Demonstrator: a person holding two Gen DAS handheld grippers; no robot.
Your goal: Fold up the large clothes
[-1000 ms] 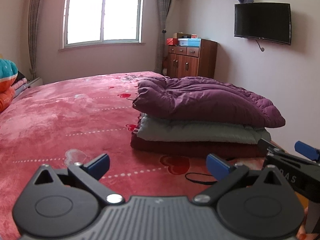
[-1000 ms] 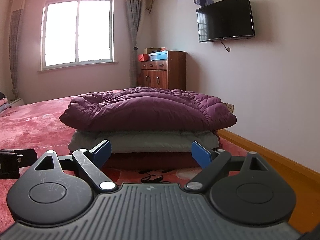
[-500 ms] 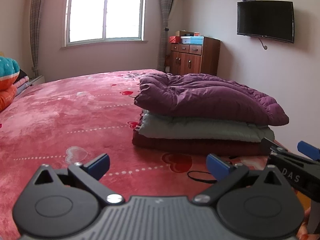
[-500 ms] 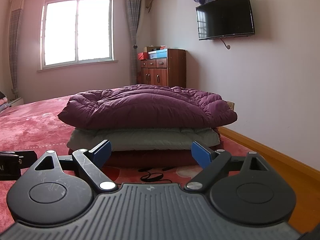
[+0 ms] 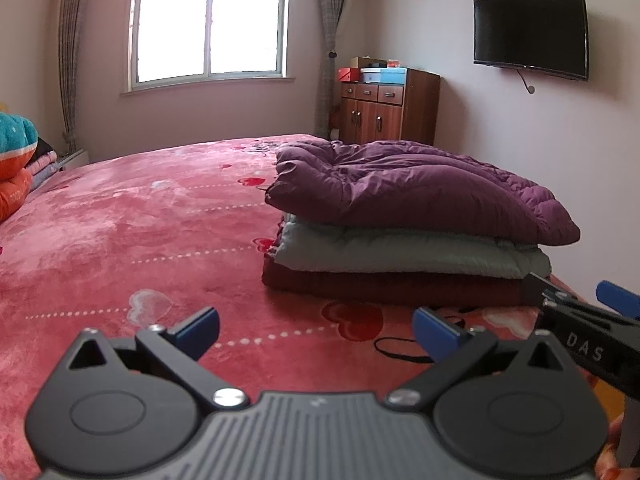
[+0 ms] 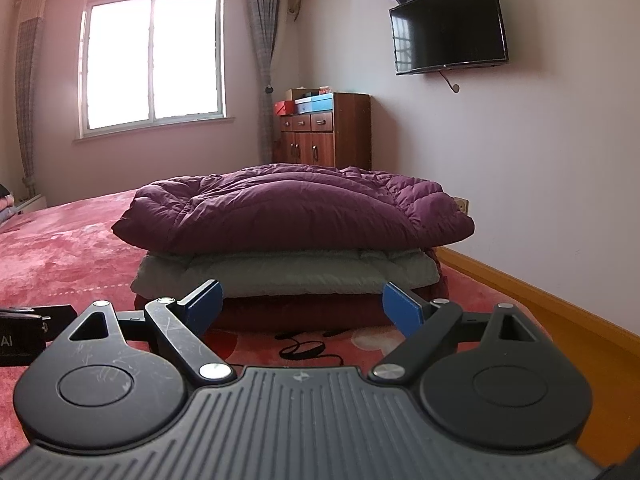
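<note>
Home bedroom, red bedspread (image 5: 120, 240), wall television (image 6: 448, 26), wooden cabinet (image 6: 324, 132), curtained window (image 5: 208, 20)

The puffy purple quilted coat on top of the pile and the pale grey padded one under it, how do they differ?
The puffy purple quilted coat sits on top of the pile, domed and rumpled; the pale grey padded coat is sandwiched beneath it, pressed flatter. The purple one overhangs the grey one at the sides and looks thicker. Both are folded, padded, and stacked on a dark maroon folded garment on the red plush bedspread.
</note>
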